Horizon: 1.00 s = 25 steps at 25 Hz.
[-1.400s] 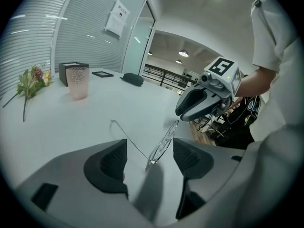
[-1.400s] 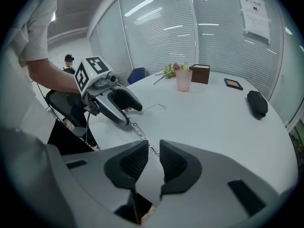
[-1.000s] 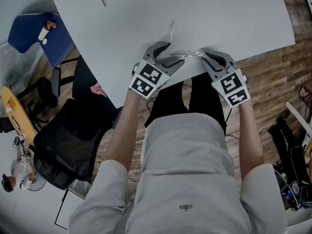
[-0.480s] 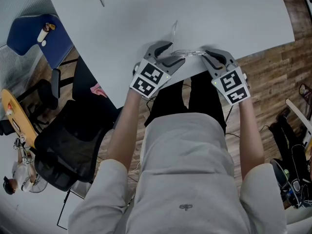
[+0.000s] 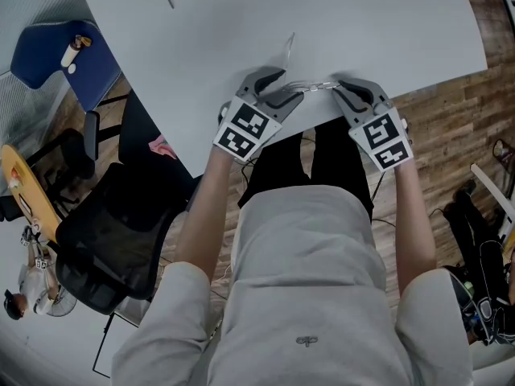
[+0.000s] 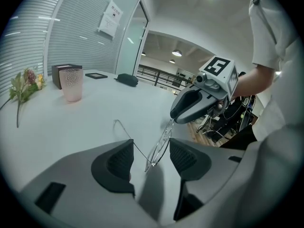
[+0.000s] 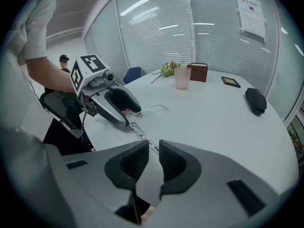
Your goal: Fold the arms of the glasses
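Thin wire-rimmed glasses (image 5: 312,87) sit at the white table's (image 5: 362,22) near edge, between my two grippers. One arm (image 5: 288,45) sticks out away from me across the table. My left gripper (image 5: 288,85) straddles the glasses' left corner; its jaws are closing, with the hinge (image 6: 151,163) and lens rim (image 6: 161,144) between the pads and untouched. The open arm (image 6: 121,127) runs out past the left pad. My right gripper (image 5: 337,88) is shut on the glasses' other end (image 7: 142,136), which runs into the narrow gap between its pads (image 7: 135,161).
A pink cup (image 7: 183,77), a dark box (image 7: 198,71), flowers (image 7: 166,69), a small flat frame (image 7: 231,81) and a black case (image 7: 256,100) stand far across the table. A black office chair (image 5: 113,223) and a blue seat (image 5: 56,55) are on my left.
The left gripper's jaws have drawn slightly closer around the glasses' corner, and the free arm's tip has shifted a little to the right. Both hands stay in place.
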Each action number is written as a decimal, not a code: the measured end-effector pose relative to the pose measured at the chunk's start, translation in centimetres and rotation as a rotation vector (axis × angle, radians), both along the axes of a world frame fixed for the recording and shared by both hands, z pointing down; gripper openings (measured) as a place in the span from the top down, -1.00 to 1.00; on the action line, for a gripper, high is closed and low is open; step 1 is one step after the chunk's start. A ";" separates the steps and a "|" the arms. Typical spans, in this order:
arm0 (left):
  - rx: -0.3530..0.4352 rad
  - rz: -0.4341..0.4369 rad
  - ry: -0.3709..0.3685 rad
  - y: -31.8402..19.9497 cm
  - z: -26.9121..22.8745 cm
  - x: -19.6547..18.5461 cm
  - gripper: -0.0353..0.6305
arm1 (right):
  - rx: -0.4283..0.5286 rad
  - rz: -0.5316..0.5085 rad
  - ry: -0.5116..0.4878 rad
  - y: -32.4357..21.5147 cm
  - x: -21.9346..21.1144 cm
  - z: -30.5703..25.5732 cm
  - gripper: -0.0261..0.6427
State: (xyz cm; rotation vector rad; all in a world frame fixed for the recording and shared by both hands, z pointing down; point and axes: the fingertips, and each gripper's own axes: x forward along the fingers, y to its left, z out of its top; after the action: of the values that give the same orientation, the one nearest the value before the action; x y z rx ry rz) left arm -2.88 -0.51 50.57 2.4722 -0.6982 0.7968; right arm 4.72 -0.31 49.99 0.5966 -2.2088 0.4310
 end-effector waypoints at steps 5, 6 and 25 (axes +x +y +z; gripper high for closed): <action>0.002 0.003 0.003 -0.1 0.0 -0.1 0.16 | -0.002 -0.001 0.001 -0.2 -0.1 0.0 0.71; 0.002 0.006 0.004 -0.1 -0.1 -0.1 0.17 | -0.002 -0.001 0.002 -0.2 -0.1 0.0 0.71; 0.036 0.061 -0.005 0.6 -0.3 0.4 0.40 | 0.001 -0.002 0.020 -0.6 -0.4 0.0 0.71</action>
State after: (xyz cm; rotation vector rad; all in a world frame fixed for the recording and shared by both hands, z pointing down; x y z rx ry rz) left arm -2.44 0.10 50.22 2.5356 -0.6481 0.8204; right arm 4.28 -0.86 49.98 0.5964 -2.1905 0.4214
